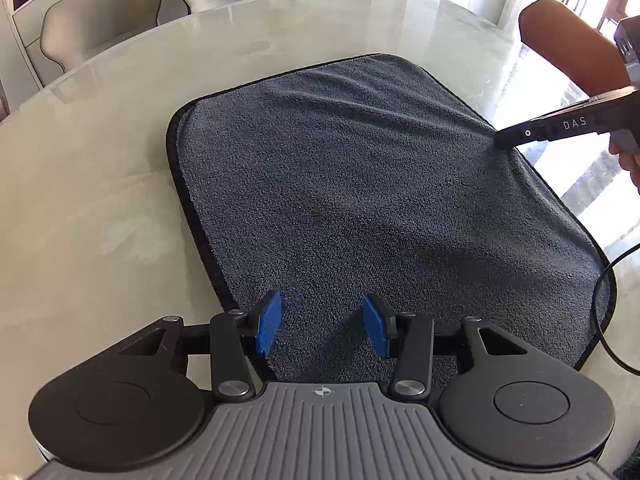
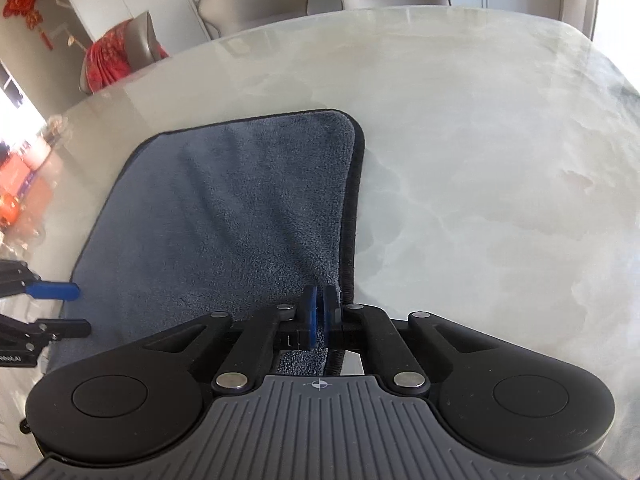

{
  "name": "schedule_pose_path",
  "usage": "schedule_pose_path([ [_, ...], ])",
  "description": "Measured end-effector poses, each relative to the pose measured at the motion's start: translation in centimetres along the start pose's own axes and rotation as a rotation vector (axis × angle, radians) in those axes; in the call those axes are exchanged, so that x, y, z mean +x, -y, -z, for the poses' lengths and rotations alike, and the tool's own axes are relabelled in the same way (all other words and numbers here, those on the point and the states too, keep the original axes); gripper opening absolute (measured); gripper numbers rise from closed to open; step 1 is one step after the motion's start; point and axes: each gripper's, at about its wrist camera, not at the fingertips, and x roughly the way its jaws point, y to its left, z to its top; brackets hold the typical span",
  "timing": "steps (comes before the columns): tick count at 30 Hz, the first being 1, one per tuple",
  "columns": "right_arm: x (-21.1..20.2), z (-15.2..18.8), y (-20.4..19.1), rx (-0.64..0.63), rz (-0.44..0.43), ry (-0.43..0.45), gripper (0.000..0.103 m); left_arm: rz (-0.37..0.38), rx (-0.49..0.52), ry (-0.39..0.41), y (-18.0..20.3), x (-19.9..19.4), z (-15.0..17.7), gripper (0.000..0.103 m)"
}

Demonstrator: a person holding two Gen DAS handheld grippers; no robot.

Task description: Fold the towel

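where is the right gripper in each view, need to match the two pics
Left wrist view: the right gripper comes in from the right edge, its black tip pinching the grey towel near the towel's right hem.
Right wrist view: the right gripper sits bottom centre, its blue fingers closed on the towel's edge by the black hem.
Shared landmark: the towel's rounded far right corner, on the pale marble table.

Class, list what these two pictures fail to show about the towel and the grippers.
- Towel near edge: left wrist view, hidden behind the left gripper body.
- Right gripper grip depth: right wrist view, fingers cover the pinched cloth.
- Right gripper's fingers: left wrist view, only its black side shows.
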Motion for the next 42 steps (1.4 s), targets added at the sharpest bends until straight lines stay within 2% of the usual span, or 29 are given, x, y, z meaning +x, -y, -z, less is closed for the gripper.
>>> schedule_pose_path([
  [2,-0.5,-0.6,-0.5,-0.011,-0.018,0.033,0.018,-0.006,0.010,0.024,-0.1,0.0,-0.9,0.048],
  [3,-0.5,-0.9,-0.6,-0.011,-0.033,0.047,0.025,-0.013,0.017,0.038,-0.3,0.1,-1.5,0.052],
  [4,-0.1,-1.8,-0.9,-0.010,-0.051,0.070,0.026,-0.020,0.023,0.053,-0.4,0.3,-2.2,0.057],
  [6,1.2,-2.8,-1.2,-0.029,-0.038,0.069,0.026,-0.041,0.024,0.064,-0.6,1.2,-3.3,0.058],
  [10,3.0,-4.3,-0.8,-0.026,-0.070,0.062,0.026,-0.026,-0.015,0.067,-1.6,3.1,-4.9,0.058],
  [14,3.8,-4.6,0.3,-0.025,-0.064,0.053,0.024,-0.024,-0.013,0.056,-2.1,4.1,-5.0,0.060],
  [16,3.9,-4.7,1.0,-0.012,-0.060,0.053,0.014,-0.022,-0.009,0.056,-2.5,3.7,-4.7,0.061],
  [19,3.9,-4.9,1.8,-0.027,-0.019,0.053,0.006,-0.031,-0.014,0.051,-3.2,3.3,-4.5,0.062],
  [22,4.1,-5.8,2.3,0.000,-0.008,0.035,0.008,-0.039,-0.022,0.042,-4.0,3.2,-4.7,0.061],
  [25,3.8,-6.5,1.3,-0.043,0.008,0.074,0.027,-0.046,0.007,0.066,-4.1,3.4,-6.0,0.060],
  [27,4.3,-7.7,0.7,-0.047,-0.037,0.094,0.027,-0.053,0.024,0.083,-4.3,3.7,-7.2,0.061],
  [31,6.1,-9.2,-0.2,-0.094,-0.058,0.093,0.027,-0.041,0.002,0.114,-5.2,4.7,-9.5,0.061],
  [38,7.7,-10.5,1.5,-0.096,-0.034,0.078,0.025,-0.033,-0.025,0.101,-6.8,6.8,-10.7,0.065],
  [41,7.7,-10.6,2.4,-0.106,-0.015,0.079,0.018,-0.053,-0.037,0.104,-7.5,6.8,-10.7,0.065],
  [42,7.8,-10.6,2.5,-0.106,-0.020,0.079,0.012,-0.057,-0.048,0.103,-7.8,6.8,-10.7,0.066],
])
